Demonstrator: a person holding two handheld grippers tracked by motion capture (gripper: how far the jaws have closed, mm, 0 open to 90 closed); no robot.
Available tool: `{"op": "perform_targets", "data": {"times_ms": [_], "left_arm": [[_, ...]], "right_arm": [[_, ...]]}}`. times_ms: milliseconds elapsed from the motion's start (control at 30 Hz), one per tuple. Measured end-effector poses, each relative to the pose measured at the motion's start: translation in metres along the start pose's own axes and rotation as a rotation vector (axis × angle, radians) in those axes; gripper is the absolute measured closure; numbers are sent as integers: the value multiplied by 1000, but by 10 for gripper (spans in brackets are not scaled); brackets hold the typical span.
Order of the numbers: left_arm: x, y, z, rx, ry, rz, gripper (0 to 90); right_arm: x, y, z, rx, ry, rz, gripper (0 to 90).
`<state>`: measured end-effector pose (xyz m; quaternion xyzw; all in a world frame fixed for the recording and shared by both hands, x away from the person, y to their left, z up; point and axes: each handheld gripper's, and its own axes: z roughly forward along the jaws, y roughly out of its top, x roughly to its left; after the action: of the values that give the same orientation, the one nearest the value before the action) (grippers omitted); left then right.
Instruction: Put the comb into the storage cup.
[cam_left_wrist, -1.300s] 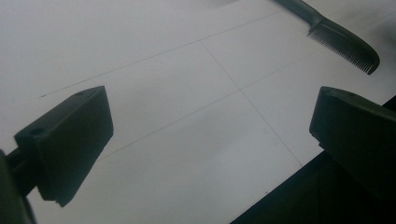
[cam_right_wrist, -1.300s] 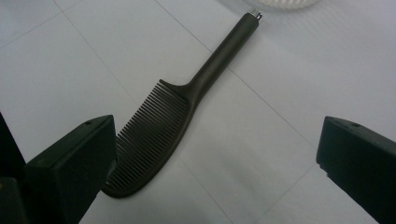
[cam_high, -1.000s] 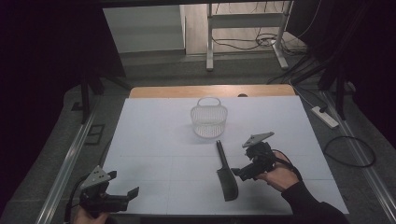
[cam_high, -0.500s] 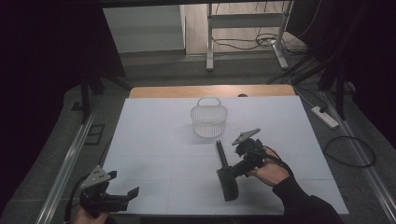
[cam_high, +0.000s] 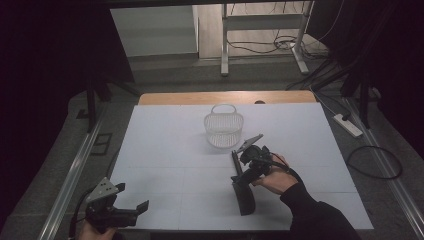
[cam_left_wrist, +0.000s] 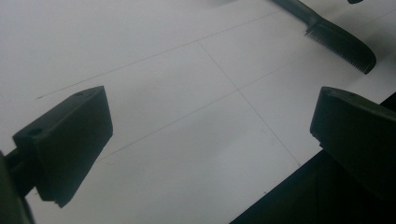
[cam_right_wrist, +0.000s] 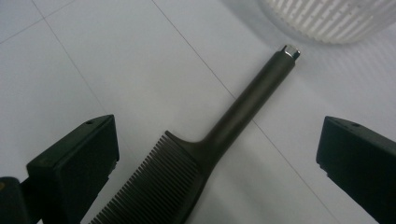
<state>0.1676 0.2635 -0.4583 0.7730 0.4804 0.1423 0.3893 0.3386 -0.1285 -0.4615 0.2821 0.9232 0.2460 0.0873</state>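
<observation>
A black comb (cam_high: 242, 189) lies on the white table sheet (cam_high: 170, 150), its handle pointing at a white slatted basket (cam_high: 223, 131). My right gripper (cam_high: 243, 172) hovers over the comb where handle meets teeth. In the right gripper view the comb (cam_right_wrist: 243, 107) lies between the open jaws of my right gripper (cam_right_wrist: 217, 149), touching neither, with the basket (cam_right_wrist: 327, 18) just beyond the handle tip. My left gripper (cam_high: 132, 197) rests open at the table's near left corner. In the left gripper view my left gripper (cam_left_wrist: 215, 121) holds nothing and the comb (cam_left_wrist: 336, 39) lies far off.
The table's near edge (cam_left_wrist: 280, 186) runs just below the left gripper. A wooden strip (cam_high: 225, 97) borders the far side of the sheet. A power strip (cam_high: 348, 125) and cables lie on the floor to the right.
My right gripper has moved left and forward from beside the comb to over its handle. The left gripper, comb and basket have stayed put.
</observation>
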Motion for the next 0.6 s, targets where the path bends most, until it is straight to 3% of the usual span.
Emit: {"op": "perform_targets", "data": {"times_ms": [600], "left_arm": [[0,0,0,0,-2,0,0]], "right_arm": [[8,24,26,51,12,-33,0]]}}
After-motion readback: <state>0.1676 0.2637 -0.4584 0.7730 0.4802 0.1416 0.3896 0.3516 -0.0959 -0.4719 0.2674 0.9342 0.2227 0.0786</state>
